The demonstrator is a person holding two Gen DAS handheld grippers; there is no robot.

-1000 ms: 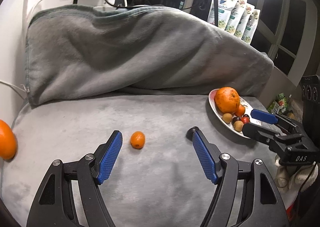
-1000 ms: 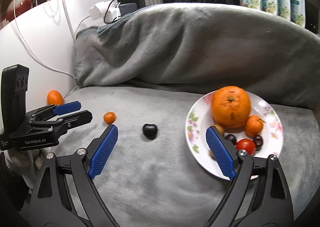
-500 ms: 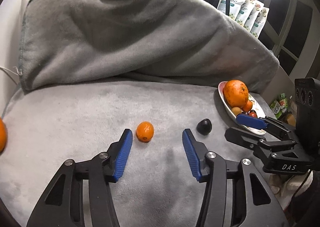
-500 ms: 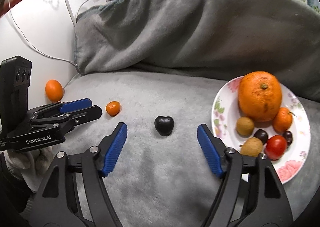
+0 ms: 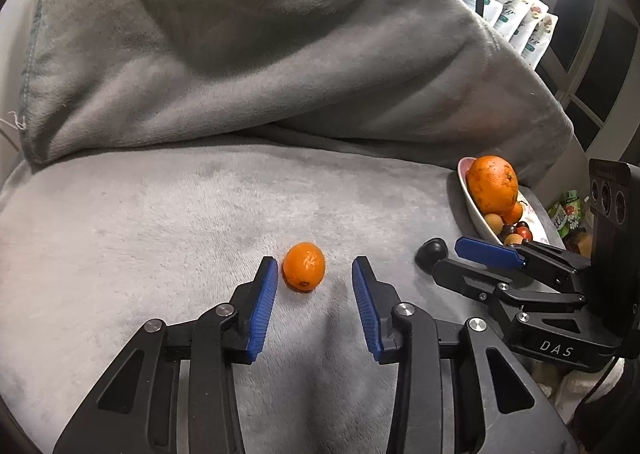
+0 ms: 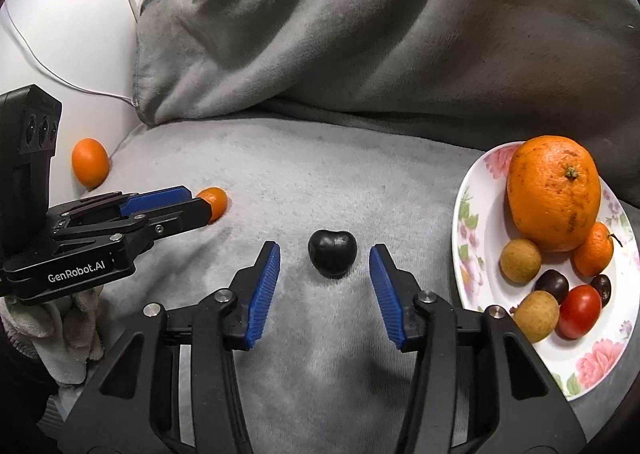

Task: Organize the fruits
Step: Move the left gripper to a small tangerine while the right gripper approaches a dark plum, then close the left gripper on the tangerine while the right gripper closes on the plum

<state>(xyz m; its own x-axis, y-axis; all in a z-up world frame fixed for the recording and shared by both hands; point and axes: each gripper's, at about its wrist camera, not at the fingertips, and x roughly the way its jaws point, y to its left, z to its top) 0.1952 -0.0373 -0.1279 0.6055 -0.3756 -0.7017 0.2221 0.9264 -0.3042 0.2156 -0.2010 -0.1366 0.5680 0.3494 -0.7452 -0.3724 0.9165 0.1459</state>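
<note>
The small orange [image 5: 304, 266] lay just ahead of the left gripper [image 5: 314, 274], whose closing jaws had not touched it; light, round, likely to roll, best pinched across its middle. The dark cherry [image 6: 332, 257], soft and slippery, sat likewise before the right gripper's [image 6: 325, 266] closing jaws.

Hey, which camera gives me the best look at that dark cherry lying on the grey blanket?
The right wrist view: the dark cherry sits centred and whole just ahead of the right gripper, whose jaws are closing without touching it. In the left wrist view it shows only small at the right, partly hidden by the right gripper's finger.
</note>
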